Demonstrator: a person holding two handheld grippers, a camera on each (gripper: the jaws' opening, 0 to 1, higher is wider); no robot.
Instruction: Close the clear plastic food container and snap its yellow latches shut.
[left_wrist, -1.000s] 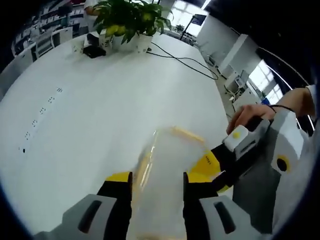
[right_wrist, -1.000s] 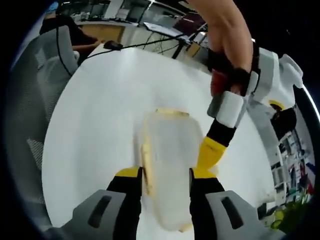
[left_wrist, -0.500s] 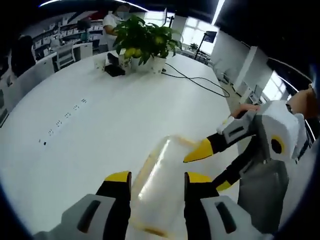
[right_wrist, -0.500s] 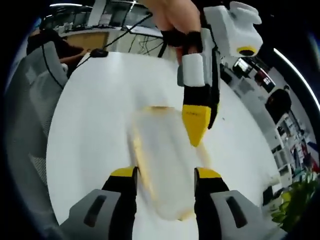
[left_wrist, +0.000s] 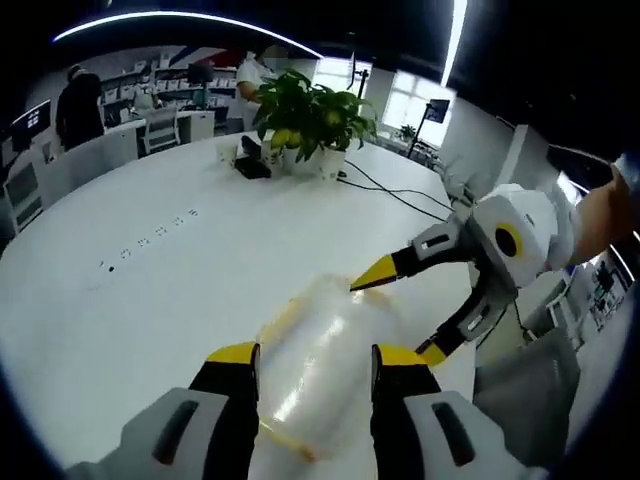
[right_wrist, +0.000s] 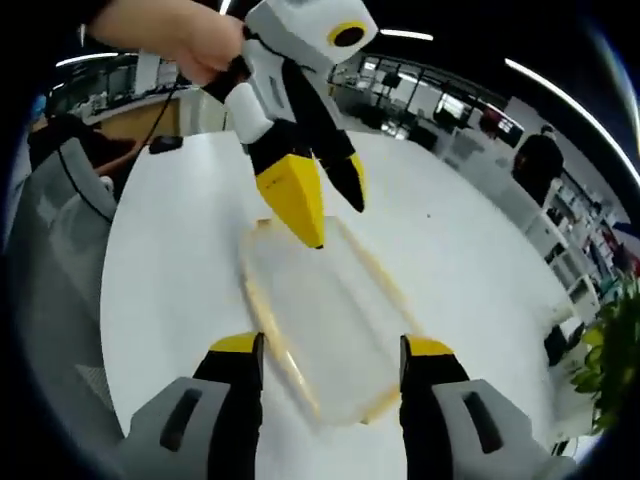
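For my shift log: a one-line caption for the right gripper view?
Clear container on white table, between open right gripper jaws; left gripper above it.

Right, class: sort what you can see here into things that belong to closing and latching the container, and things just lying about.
Part of the job:
- clear container
- its yellow latches
- left gripper
- right gripper

Just lying about:
- potted plants
- black cable
- dark box by the plants
- grey chair

Bare table (left_wrist: 150, 300) round container (left_wrist: 320, 350); plant (left_wrist: 310, 115), cable (left_wrist: 400, 190) far off.
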